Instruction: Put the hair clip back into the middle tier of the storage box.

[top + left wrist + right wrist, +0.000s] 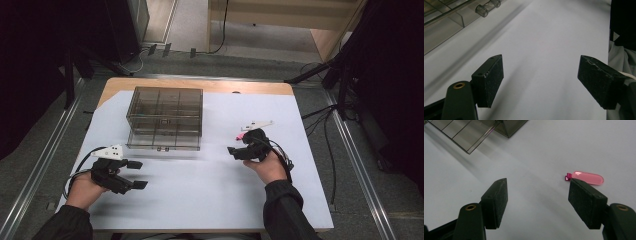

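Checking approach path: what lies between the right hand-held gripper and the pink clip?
Nothing: bare white sheet between the open right hand-held gripper and pink clip, per right gripper view.

Organizer box (165, 117): clear smoky plastic, glossy, smooth. Pink clip (587, 177): translucent plastic, shiny. Bench (200, 85): light wood edge, matt white sheet (215, 190) on top. Right gripper (537, 203) pads: black, rough, matt. Sleeve (285, 210): dark cloth.

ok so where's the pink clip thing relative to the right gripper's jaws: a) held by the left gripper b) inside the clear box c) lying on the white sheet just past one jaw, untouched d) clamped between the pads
c: in the right gripper view the pink clip lies flat on the white sheet just beyond one jaw of the open right gripper, with nothing between the pads.
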### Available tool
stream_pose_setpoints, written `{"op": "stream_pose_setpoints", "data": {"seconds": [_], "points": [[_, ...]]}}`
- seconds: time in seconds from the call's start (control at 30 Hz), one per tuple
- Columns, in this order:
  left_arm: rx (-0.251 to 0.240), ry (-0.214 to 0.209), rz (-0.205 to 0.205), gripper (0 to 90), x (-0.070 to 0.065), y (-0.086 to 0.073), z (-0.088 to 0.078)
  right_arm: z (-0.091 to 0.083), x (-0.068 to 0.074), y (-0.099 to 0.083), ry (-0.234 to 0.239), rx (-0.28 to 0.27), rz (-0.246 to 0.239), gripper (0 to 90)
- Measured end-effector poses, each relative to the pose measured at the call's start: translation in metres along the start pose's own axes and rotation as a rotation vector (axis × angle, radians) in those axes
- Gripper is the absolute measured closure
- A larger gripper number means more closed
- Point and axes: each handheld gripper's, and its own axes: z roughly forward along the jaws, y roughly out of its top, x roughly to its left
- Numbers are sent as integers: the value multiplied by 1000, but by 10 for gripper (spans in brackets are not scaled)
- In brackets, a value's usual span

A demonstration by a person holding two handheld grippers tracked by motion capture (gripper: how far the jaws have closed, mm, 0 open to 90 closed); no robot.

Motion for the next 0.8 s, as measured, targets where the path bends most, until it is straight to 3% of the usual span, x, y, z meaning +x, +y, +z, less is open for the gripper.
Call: {"op": "stream_pose_setpoints", "data": {"seconds": [0.5, 0.8], "points": [[1, 23, 38, 217, -3, 1, 0, -10, -11, -1, -14, -11, 14, 429], [12, 37, 57, 217, -5, 0, 2, -9, -23, -1, -3, 30, 53, 501]]}}
